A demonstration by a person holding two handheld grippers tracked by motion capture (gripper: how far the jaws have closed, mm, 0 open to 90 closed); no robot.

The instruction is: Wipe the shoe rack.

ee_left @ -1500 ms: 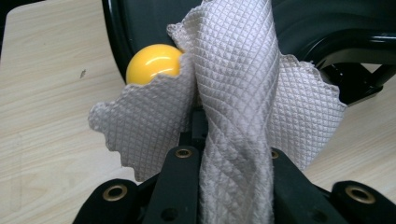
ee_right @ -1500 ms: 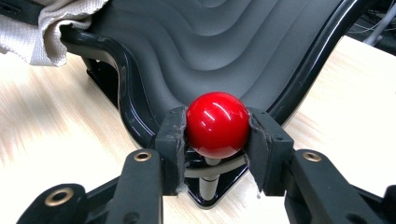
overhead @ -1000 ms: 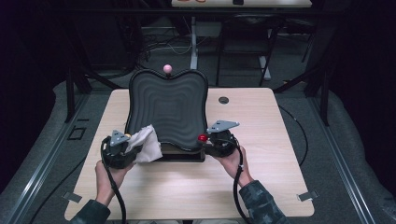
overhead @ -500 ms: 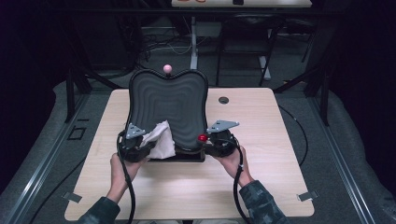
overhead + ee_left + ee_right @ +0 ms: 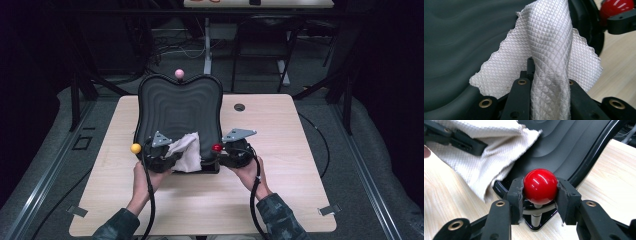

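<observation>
From the high view, my left gripper (image 5: 172, 159) has slid toward three o'clock since a second ago, dragging the cloth (image 5: 187, 151) along the near edge of the black tray (image 5: 180, 107); I judge the wipe is underway. In the left gripper view, the jaws pinch the cloth (image 5: 549, 50). In the right gripper view, my right gripper (image 5: 540, 191) clamps the red knob (image 5: 540, 186), steadying the tray.

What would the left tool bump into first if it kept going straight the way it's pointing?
Probably the dark ridged tray. The left tool is shut on the white cloth, which already drapes ahead of it, and the tray's surface lies right behind. Depth is hard to judge; the red ball sits off to the side.
</observation>
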